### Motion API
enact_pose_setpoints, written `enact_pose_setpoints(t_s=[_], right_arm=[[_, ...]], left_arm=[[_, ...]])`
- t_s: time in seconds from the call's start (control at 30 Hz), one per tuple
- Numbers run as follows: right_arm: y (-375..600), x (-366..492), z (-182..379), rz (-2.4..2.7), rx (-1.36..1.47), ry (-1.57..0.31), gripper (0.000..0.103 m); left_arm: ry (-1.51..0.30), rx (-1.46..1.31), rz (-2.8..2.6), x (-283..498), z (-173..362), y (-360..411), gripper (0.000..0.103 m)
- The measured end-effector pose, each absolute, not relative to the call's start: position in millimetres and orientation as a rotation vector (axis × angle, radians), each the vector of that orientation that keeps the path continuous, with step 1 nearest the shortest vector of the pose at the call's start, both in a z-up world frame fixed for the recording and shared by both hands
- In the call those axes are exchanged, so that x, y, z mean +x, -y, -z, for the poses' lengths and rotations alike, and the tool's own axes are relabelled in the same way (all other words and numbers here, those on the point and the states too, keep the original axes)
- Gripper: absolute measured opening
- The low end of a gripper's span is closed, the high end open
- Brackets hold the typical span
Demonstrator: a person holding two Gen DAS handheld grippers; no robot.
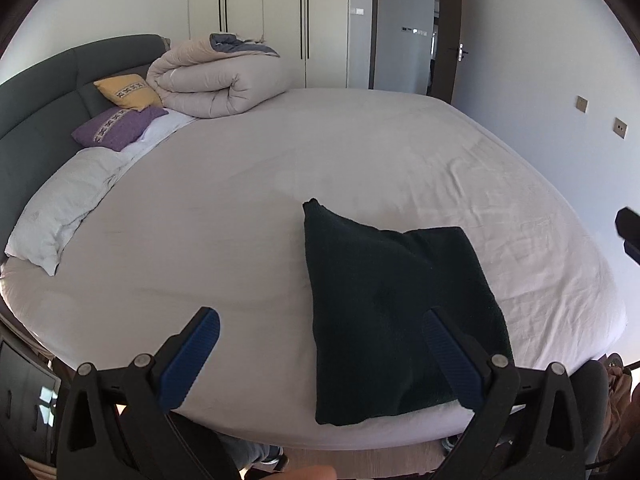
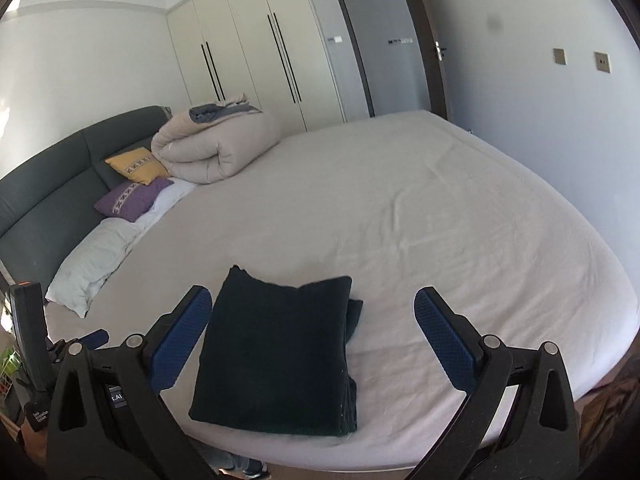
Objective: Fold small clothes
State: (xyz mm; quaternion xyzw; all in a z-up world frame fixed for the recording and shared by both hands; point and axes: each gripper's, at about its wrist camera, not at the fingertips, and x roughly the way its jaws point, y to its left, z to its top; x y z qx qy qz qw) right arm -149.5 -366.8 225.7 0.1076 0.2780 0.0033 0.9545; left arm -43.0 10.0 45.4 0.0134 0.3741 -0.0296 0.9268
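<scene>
A dark, folded garment (image 1: 384,300) lies flat on the white bed sheet (image 1: 320,152) near the bed's front edge; in the right wrist view the same garment (image 2: 280,344) shows as a neat rectangle with one far corner sticking out. My left gripper (image 1: 320,324) hovers above the front edge, open, its blue pads (image 1: 200,356) wide apart and empty. My right gripper (image 2: 312,300) is also open and empty, raised above the garment. Neither gripper touches the cloth.
A rolled beige duvet (image 1: 208,80), a yellow cushion (image 1: 128,92), a purple cushion (image 1: 116,128) and a white pillow (image 1: 68,208) lie by the dark headboard (image 1: 40,92). Wardrobes (image 1: 264,12) and a doorway (image 1: 404,28) stand behind the bed.
</scene>
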Motion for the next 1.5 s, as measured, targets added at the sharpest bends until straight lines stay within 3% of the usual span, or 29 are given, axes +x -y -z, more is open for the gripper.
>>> enact_pose_setpoints(t_s=[0.43,1.5], right_arm=[[323,-101,-158,0.013,0.093,-0.775,0.103],[313,-91,-141,0.029,0.093,-0.833,0.103]], left_arm=[[-0.824,-0.006,0.061,-36,-33,-20,0.103],[-0.854,-0.001,0.043,-30,-18,-24,0.103]])
